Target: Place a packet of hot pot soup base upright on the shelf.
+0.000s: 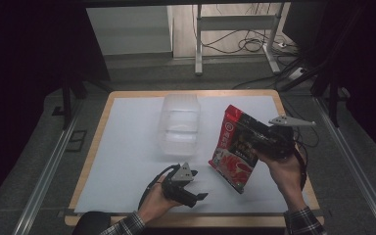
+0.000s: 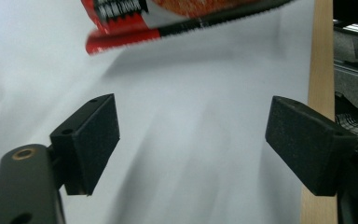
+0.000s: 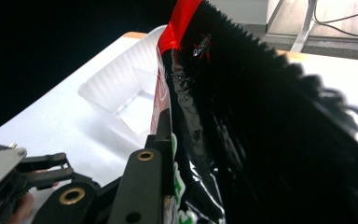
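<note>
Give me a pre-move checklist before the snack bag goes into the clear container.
1. Right gripper clamped on the red snack bag: ok, jaws shut on its edge.
2. Bag lifted off the white table sheet: ok, it hangs tilted in the air.
3. Left gripper free of the bag: ok, jaws open, nothing between them.
4. Clear plastic container empty with its opening up: ok.
5. Path from bag to container unobstructed: ok.
6. Whether the bag fits inside: cannot tell.

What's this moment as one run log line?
right gripper: shut on snack bag, lifted off table | left gripper: open, empty | clear container: on white sheet
</note>
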